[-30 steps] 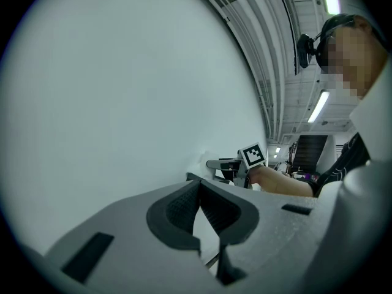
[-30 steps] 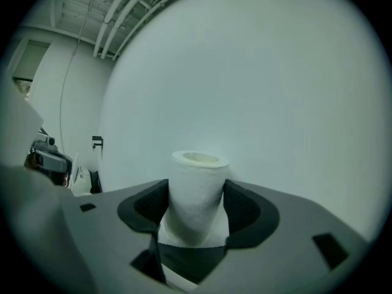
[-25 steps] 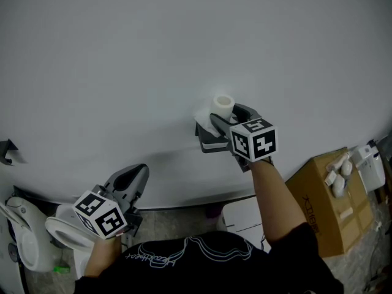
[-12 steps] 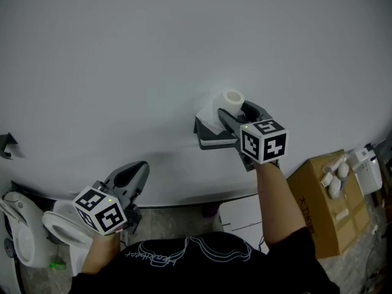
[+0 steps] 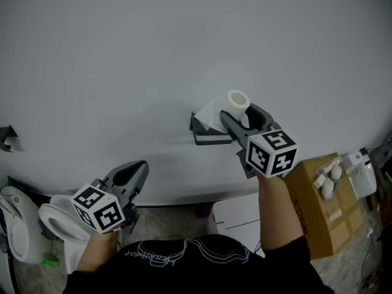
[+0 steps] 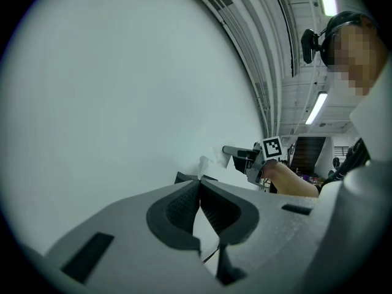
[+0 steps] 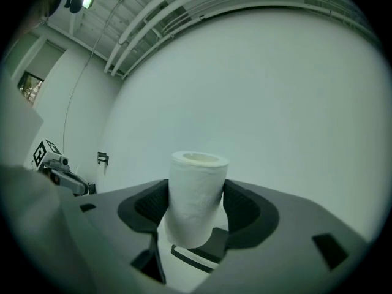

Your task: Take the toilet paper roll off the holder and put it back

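The white toilet paper roll (image 5: 237,103) (image 7: 195,198) stands upright between the jaws of my right gripper (image 5: 242,115) (image 7: 196,210), which is shut on it. It hangs a little above and to the right of the dark wall holder (image 5: 207,133) (image 7: 199,253), clear of it. A loose sheet of paper (image 5: 210,116) trails from the roll towards the holder. My left gripper (image 5: 130,177) (image 6: 200,210) is low at the left, shut with nothing in it, pointing at the white wall.
The white wall (image 5: 153,54) fills most of the head view. A toilet (image 5: 37,222) is at the lower left, a cardboard box (image 5: 318,207) with small items at the lower right, and a white bin (image 5: 236,216) below the holder.
My right gripper has lifted the roll up and to the right, off the holder. The left gripper has stayed where it was.
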Available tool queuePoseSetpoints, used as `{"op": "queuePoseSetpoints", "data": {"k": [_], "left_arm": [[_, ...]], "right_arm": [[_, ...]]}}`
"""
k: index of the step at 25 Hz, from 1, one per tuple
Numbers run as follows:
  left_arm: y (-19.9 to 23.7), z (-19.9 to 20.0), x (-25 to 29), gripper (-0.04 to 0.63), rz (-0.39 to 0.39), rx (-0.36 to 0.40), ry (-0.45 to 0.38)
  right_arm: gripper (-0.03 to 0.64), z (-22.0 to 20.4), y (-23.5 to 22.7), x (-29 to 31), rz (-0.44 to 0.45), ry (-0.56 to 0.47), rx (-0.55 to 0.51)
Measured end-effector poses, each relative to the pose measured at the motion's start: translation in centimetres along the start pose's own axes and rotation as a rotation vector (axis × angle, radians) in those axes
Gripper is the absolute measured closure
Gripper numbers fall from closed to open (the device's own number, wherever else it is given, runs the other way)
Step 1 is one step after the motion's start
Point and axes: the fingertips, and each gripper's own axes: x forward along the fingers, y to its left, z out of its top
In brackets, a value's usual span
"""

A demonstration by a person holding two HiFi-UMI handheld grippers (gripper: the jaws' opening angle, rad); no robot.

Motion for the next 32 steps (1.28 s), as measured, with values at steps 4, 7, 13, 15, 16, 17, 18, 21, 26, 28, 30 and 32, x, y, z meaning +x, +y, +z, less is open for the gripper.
{"op": "queuePoseSetpoints", "data": {"k": [4,7,13,15,16,17,18,21,26,28,30,32], "left_arm": [[-1.5,-0.1,-0.7,0.589,-0.008,0.004,-0.002],[-2.5,-0.4,-1.0,0.589,-0.014,0.004,0.005],[-5.0,-0.9,-1.8,0.589,-0.032,0.036,0.028],[-5.9,-1.2,-2.2,0.589,-0.038,0.041,0.032],[-6.1,-1.3,-2.4,0.589,-0.04,0.042,0.036],[-6.3,-1.4,-2.5,0.589,-0.043,0.042,0.039],[-6.5,-1.5,-2.5,0.589,-0.046,0.041,0.042],[-7.2,-2.2,-2.6,0.589,-0.048,0.036,0.058],[-8.4,-4.1,-3.0,0.589,-0.05,0.031,0.099],[-8.6,-4.6,-3.1,0.589,-0.05,0.028,0.113],[-8.9,-5.2,-3.2,0.589,-0.051,0.023,0.126],[-9.0,-5.5,-3.4,0.589,-0.053,0.018,0.136]], "right_arm": [[0.339,1.2,1.3,-3.0,0.005,-0.042,-0.014],[0.339,1.1,2.2,-4.7,0.013,-0.053,-0.02],[0.338,0.5,4.7,-8.6,0.057,-0.08,0.033],[0.337,-0.1,5.6,-9.8,0.063,-0.075,0.028],[0.337,-0.5,5.9,-10.2,0.067,-0.071,0.032],[0.338,-0.9,6.3,-10.4,0.071,-0.065,0.038],[0.337,-1.3,6.5,-10.6,0.076,-0.058,0.043],[0.339,-3.1,7.2,-11.1,0.089,-0.031,0.054],[0.339,-6.3,8.3,-12.2,0.104,0.009,0.104],[0.339,-7.5,8.6,-12.4,0.107,0.023,0.128],[0.339,-8.7,9.0,-12.6,0.113,0.041,0.149],[0.339,-9.7,9.4,-12.8,0.118,0.058,0.166]]}}
